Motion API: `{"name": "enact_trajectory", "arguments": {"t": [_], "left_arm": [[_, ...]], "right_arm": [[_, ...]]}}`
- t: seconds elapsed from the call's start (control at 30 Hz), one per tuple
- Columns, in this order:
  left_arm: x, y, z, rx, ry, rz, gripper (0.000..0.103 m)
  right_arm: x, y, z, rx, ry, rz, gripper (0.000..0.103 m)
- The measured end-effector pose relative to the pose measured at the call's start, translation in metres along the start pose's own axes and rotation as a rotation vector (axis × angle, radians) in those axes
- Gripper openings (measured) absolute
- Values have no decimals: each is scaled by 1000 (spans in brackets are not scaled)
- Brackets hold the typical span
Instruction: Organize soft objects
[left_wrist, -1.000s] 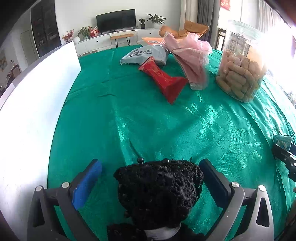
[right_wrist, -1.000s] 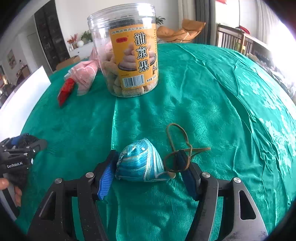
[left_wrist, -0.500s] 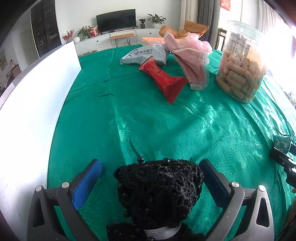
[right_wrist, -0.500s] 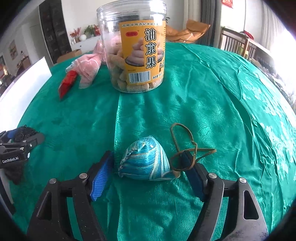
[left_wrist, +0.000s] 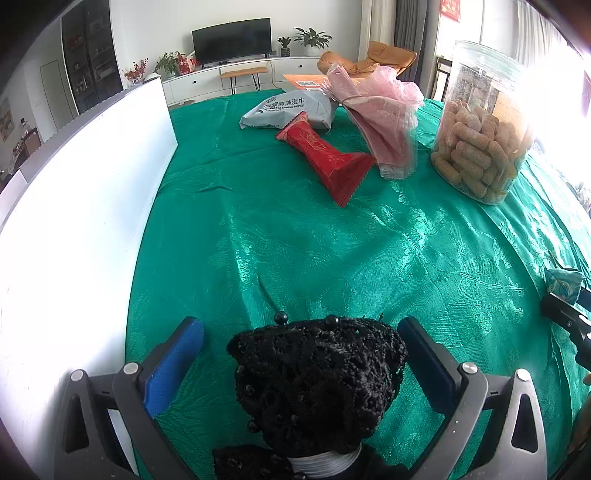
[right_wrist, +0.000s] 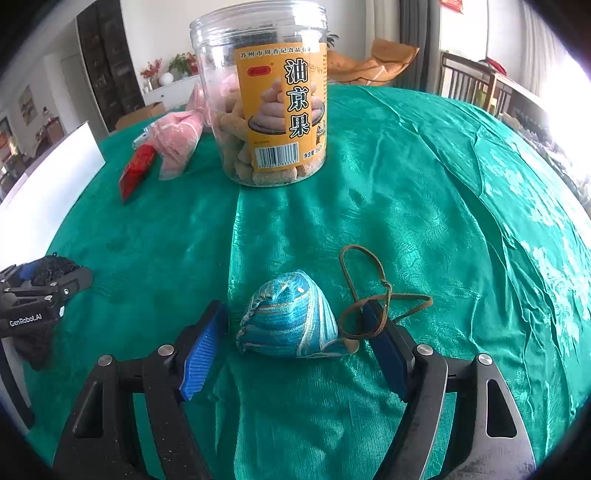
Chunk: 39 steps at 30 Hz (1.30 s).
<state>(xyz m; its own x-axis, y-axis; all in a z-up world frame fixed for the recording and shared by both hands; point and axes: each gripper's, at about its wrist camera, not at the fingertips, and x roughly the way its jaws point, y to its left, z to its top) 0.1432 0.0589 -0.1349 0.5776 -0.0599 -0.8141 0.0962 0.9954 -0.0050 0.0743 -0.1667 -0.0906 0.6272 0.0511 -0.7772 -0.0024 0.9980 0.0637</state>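
Note:
A black lacy beaded soft piece (left_wrist: 317, 380) lies on the green tablecloth (left_wrist: 295, 236) between the fingers of my left gripper (left_wrist: 301, 326). That gripper is open, with cloth showing between the left pad and the piece. A blue silk pouch (right_wrist: 291, 321) with a brown cord (right_wrist: 369, 273) lies between the fingers of my right gripper (right_wrist: 295, 310), which is open; a gap shows beside the left pad. The cord loops over the right fingertip (right_wrist: 373, 314). The left gripper (right_wrist: 44, 284) with the black piece shows at the right wrist view's left edge.
A tall clear jar of snack sticks (right_wrist: 266, 110) stands beyond the pouch. A red packet (left_wrist: 328, 158), a pink plastic bag (left_wrist: 380, 118) and a grey wipes pack (left_wrist: 291, 110) lie at the far side. A white board (left_wrist: 74, 206) lines the left.
The right jaws have spread a little, so the left pad no longer touches the pouch. The left gripper and the black piece have not moved.

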Motion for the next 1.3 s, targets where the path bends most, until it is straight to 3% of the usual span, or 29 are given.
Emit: {"name": "enact_trajectory", "arguments": {"t": [1.3], "left_arm": [[-1,1,0,-4,1,1,103]], "right_arm": [[-7,-19,-4,84,-21,82,78]]}}
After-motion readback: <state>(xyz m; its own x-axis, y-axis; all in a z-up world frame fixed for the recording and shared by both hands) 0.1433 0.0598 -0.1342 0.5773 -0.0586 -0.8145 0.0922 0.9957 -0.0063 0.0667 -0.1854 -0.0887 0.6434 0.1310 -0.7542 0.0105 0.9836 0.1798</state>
